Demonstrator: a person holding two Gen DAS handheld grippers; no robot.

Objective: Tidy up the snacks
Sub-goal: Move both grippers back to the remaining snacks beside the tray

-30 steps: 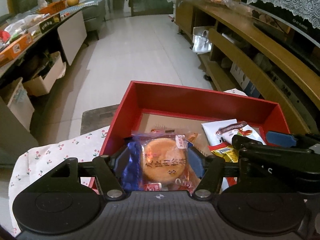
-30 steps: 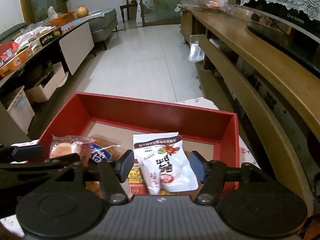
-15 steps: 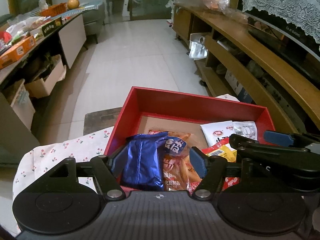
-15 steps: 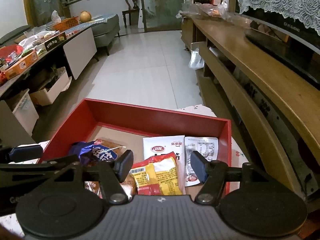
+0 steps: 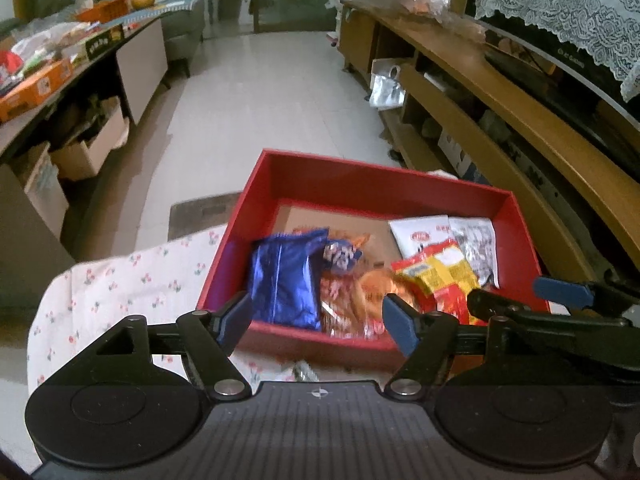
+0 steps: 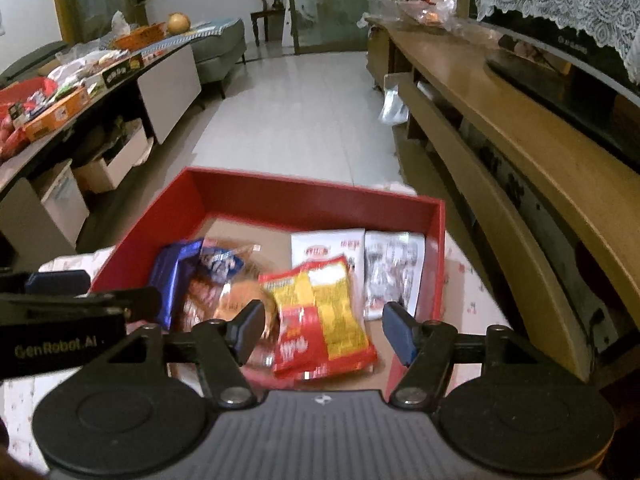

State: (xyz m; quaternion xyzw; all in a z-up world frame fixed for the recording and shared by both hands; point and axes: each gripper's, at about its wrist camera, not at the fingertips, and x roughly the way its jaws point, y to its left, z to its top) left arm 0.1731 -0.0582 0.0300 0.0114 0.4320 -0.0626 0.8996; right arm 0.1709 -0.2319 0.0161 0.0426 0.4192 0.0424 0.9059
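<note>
A red box [image 5: 360, 184] [image 6: 312, 196] sits on a cherry-print cloth [image 5: 132, 280]. Inside lie a blue packet [image 5: 284, 280] [image 6: 172, 272], an orange cake packet [image 5: 360, 292] [image 6: 232, 292], a red-yellow packet [image 5: 440, 276] [image 6: 320, 312] and two white packets [image 5: 424, 232] [image 6: 394, 268]. My left gripper [image 5: 318, 322] is open and empty, held above the box's near edge. My right gripper [image 6: 324, 330] is open and empty above the red-yellow packet; it also shows at the right of the left wrist view [image 5: 560, 312].
A long wooden shelf unit [image 6: 520, 152] runs along the right. A cluttered counter [image 6: 80, 72] with boxes stands at the left. Tiled floor [image 5: 256, 92] lies beyond the box. A sofa [image 6: 220, 48] and chair [image 6: 272, 0] are at the back.
My left gripper let go of the cake packet, which now lies in the box, and opened. Both grippers pulled back and up from the box.
</note>
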